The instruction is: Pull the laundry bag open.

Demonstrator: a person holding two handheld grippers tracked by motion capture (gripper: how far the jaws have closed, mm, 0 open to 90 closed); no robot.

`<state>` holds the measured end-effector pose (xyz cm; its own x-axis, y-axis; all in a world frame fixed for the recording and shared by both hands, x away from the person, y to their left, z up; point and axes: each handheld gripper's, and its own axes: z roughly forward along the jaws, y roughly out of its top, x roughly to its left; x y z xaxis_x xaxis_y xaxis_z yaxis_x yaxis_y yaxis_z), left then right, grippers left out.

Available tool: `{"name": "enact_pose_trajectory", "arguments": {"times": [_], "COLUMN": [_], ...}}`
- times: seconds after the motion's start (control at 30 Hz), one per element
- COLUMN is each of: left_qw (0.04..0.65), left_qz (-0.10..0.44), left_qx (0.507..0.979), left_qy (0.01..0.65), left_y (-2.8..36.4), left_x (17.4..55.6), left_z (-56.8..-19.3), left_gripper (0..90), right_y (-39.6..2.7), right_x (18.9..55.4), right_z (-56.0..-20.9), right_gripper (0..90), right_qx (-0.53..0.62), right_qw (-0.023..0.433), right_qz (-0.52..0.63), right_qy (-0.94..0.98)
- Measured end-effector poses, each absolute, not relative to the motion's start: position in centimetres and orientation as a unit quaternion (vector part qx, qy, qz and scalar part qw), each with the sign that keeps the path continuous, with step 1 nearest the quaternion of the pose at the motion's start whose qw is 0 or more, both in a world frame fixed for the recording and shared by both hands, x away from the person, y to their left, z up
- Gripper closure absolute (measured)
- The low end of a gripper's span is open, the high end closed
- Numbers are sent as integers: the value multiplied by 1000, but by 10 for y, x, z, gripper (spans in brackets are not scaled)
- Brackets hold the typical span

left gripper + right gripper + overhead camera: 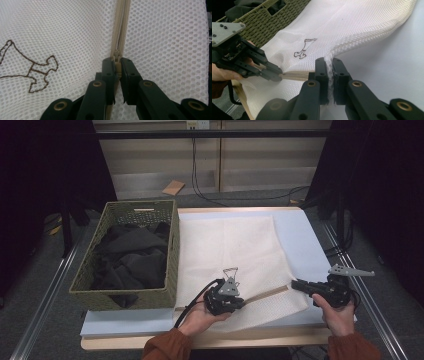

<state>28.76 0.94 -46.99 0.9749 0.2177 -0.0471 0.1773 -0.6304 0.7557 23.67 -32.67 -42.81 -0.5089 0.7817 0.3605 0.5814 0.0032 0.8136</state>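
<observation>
L gripper (118, 65): jaws nearly closed, pinching zipper pull (117, 69) of white mesh bag (75, 32); beige zipper (120, 25) runs straight ahead from jaw tips. Brown dog outline (32, 72) on mesh just left of L jaws.

R gripper (329, 65): jaws nearly closed, clamped on bag's edge; mesh bunched between pads. Bag spreads ahead of both grippers over table (300, 227). Beyond L gripper, to its left: woven basket (172, 270) w/ dark clothes (132, 257).

Overhead light is falling evenly on the tabletop (300, 227); surroundings are sinking into near-black. White mesh bag (235, 250) is glaring slightly. Gripper views are staying sharp on mesh, softening on the nearest jaws. High view is looking grainy.
</observation>
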Motion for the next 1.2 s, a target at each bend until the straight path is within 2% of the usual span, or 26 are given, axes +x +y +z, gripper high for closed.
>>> {"name": "enact_pose_trajectory", "arguments": {"times": [0.3, 0.53, 0.87, 1.2], "left_qw": [402, 413, 391, 400], "left_qz": [27, 28, 32, 36], "left_qx": [908, 903, 913, 908], "left_qy": [115, 116, 116, 121], "left_y": [16, 19, 25, 33], "left_x": [287, 287, 287, 285], "left_z": [-469, -469, -470, -470], "left_gripper": [825, 825, 825, 825], "right_y": [-327, -327, -328, -328], "right_x": [237, 237, 237, 236], "right_z": [-428, -429, -429, -429], "right_gripper": [855, 854, 854, 854], "right_qx": [487, 485, 486, 489], "right_qw": [97, 96, 97, 97], "right_qz": [512, 513, 513, 512], "right_qy": [701, 702, 701, 699]}}
